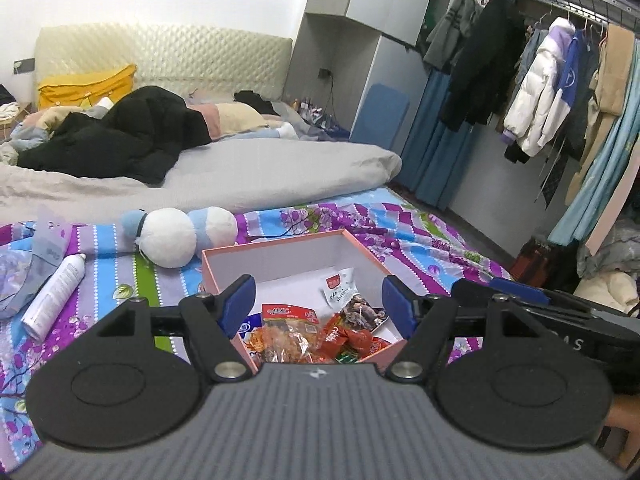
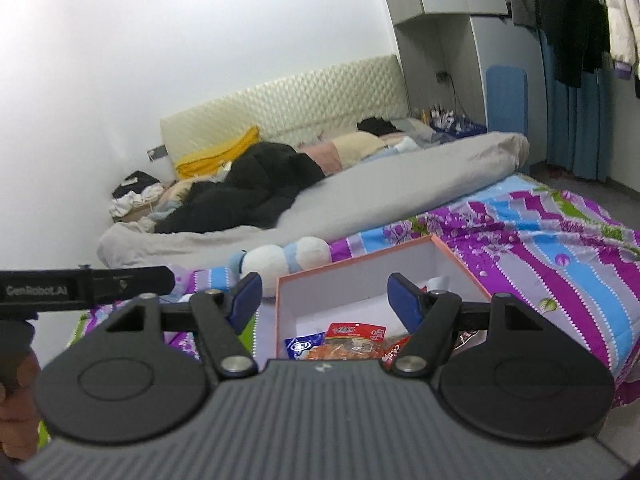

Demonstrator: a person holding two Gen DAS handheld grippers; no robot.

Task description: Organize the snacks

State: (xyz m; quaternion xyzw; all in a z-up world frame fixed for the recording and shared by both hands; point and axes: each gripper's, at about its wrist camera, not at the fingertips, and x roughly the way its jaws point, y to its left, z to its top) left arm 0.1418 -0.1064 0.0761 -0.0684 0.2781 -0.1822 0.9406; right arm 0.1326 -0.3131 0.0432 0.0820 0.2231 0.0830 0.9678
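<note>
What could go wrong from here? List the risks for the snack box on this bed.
1. The pink box sits on soft, wrinkled bedding, so a nudge from either open gripper, left or right, might tip or slide it.
2. The snack packets are heaped at the near corner, so one could perhaps spill over the low wall.
3. The plush toy lies close beside the box and could be knocked.

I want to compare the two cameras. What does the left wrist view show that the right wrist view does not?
Only the left wrist view shows the white spray can lying on the floral sheet, and the dark snack packet.

Only the right wrist view shows folded clothes in the wall corner.

Both show the pink box holding snacks, the plush toy, and open, empty grippers.
</note>
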